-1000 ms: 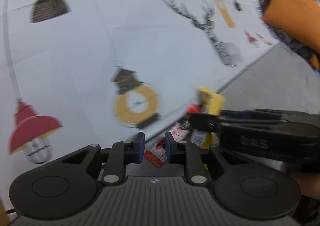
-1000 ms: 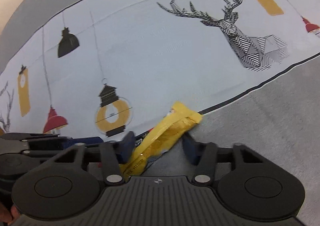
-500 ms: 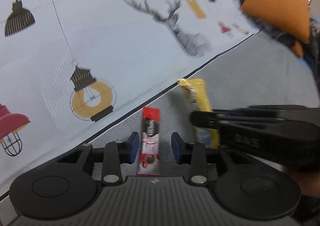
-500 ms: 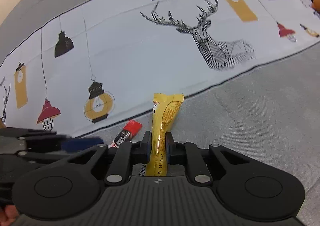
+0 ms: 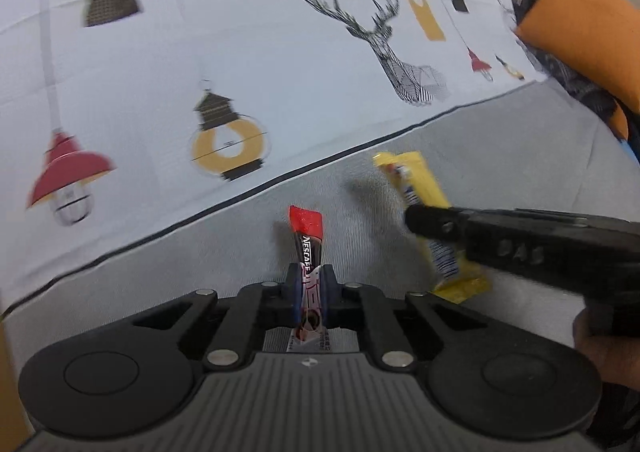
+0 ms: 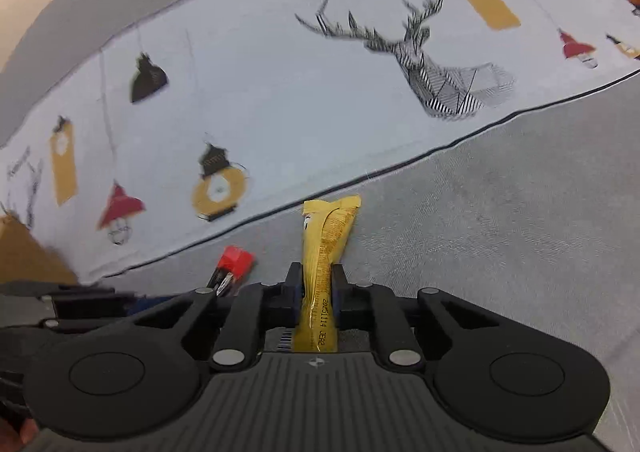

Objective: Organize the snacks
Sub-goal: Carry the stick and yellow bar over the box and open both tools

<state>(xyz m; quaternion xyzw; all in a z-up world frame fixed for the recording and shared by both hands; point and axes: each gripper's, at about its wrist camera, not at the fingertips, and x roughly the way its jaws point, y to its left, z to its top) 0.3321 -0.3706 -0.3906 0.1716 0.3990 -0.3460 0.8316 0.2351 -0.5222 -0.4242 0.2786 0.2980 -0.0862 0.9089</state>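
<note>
My left gripper (image 5: 309,284) is shut on a red and black Nescafe stick packet (image 5: 307,236), which points forward above the grey cloth. My right gripper (image 6: 317,284) is shut on a yellow snack stick packet (image 6: 326,236), also pointing forward. In the left wrist view the yellow packet (image 5: 420,188) and the right gripper's black finger (image 5: 500,236) show to the right. In the right wrist view the red packet's tip (image 6: 234,262) shows to the left, beside the left gripper's body.
A grey cloth (image 6: 500,220) lies under both grippers, bordered by a white cloth printed with a deer and lamps (image 5: 280,52). An orange cushion (image 5: 580,32) is at the far right. A brown cardboard edge (image 6: 24,256) shows at left.
My left gripper has shut on the red packet, which lay between open fingers half a second ago. The right gripper closed on the yellow packet earlier and still holds it. Both packets look lifted.
</note>
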